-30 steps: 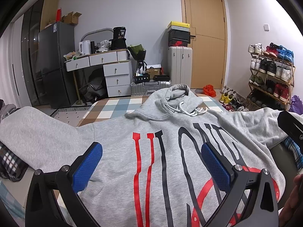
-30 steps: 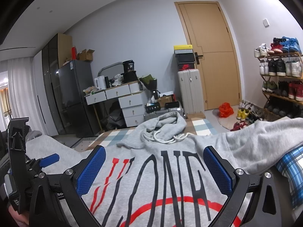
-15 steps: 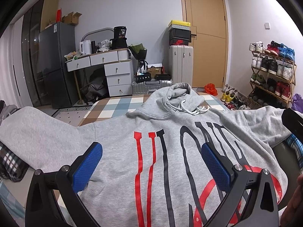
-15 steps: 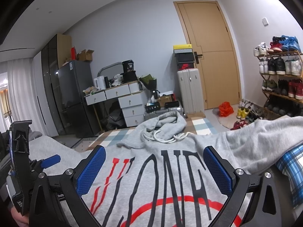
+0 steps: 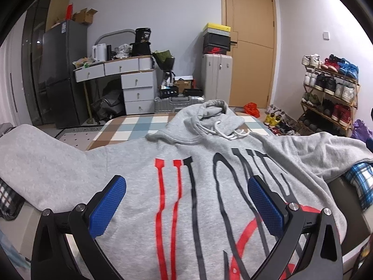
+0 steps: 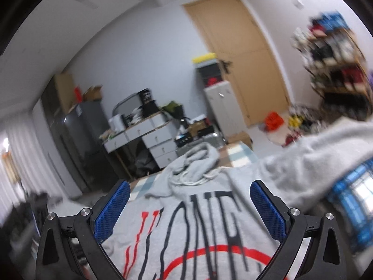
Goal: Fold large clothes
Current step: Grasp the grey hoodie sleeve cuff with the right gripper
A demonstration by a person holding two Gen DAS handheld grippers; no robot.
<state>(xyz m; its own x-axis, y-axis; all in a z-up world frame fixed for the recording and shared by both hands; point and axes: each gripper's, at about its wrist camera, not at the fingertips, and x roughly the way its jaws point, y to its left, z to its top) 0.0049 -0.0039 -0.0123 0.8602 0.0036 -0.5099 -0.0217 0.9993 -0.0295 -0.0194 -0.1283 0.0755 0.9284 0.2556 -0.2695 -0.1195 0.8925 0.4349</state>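
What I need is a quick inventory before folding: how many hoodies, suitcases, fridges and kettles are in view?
Hoodie: 1
Suitcases: 2 (upright white, flat silver)
Fridge: 1
Kettle: 1
Total: 5

Soft matt grey fleece on the hoodie (image 5: 130,175), with smooth, faintly glossy red and black print. Knurled blue rubbery pads (image 5: 108,206) on matt black plastic fingers of the left gripper (image 5: 186,206), silver metal pins at the joints. Woven checked cloth on the bedspread (image 5: 139,126). Smooth tan wood-look door (image 5: 251,53). Ribbed hard-shell suitcase (image 5: 218,79), dull sheen. Glossy dark fridge (image 5: 64,74).
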